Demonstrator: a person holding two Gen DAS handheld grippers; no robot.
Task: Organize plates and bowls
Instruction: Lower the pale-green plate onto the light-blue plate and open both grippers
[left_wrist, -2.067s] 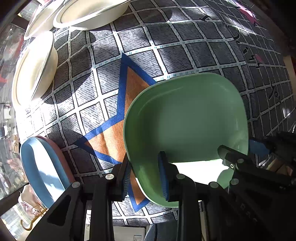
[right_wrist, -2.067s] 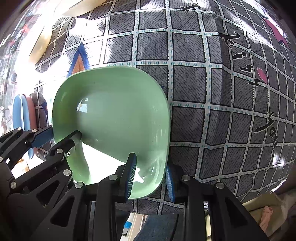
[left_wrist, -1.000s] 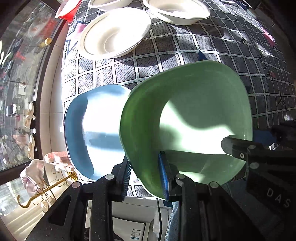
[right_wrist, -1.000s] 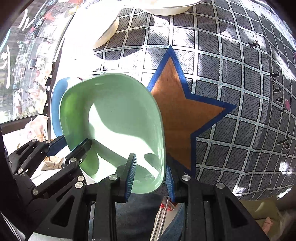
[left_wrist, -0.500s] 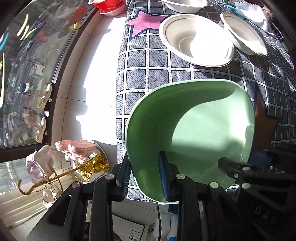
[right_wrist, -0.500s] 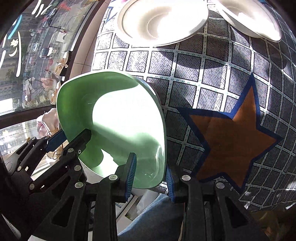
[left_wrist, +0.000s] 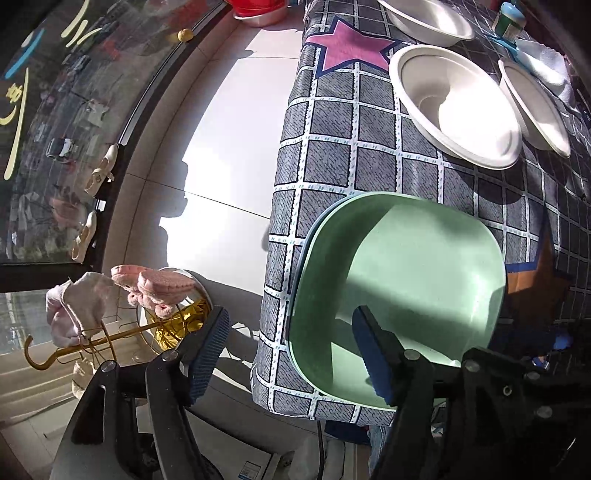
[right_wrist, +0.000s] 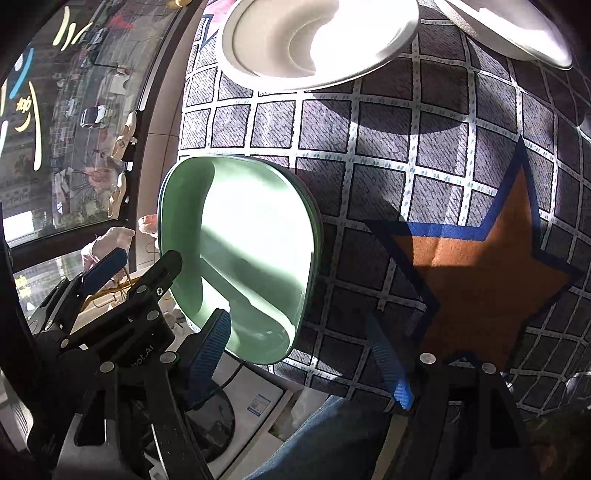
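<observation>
On the grid-patterned tablecloth (left_wrist: 332, 122), at its near corner, the green rounded-square plastic plate (left_wrist: 402, 280) had been set onto the blue plate (left_wrist: 306, 254) and released, left gripper (left_wrist: 291, 354) and right gripper (right_wrist: 303, 354) now spread wide, that stacking step judged done.

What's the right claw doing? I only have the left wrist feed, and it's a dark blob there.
Observer: The right claw is open, jaws wide apart, gripping nothing. Only the near corner of the green plate shows in the gap.
Operator: Left claw clamped on the rim?
Observer: No. Seen from the right wrist, the left claw is open, one finger over the plate's hollow, the other outside its rim.
Operator: What's right of the plate?
Observer: The blue-bordered orange star on the tablecloth; no dish on its visible part.
</observation>
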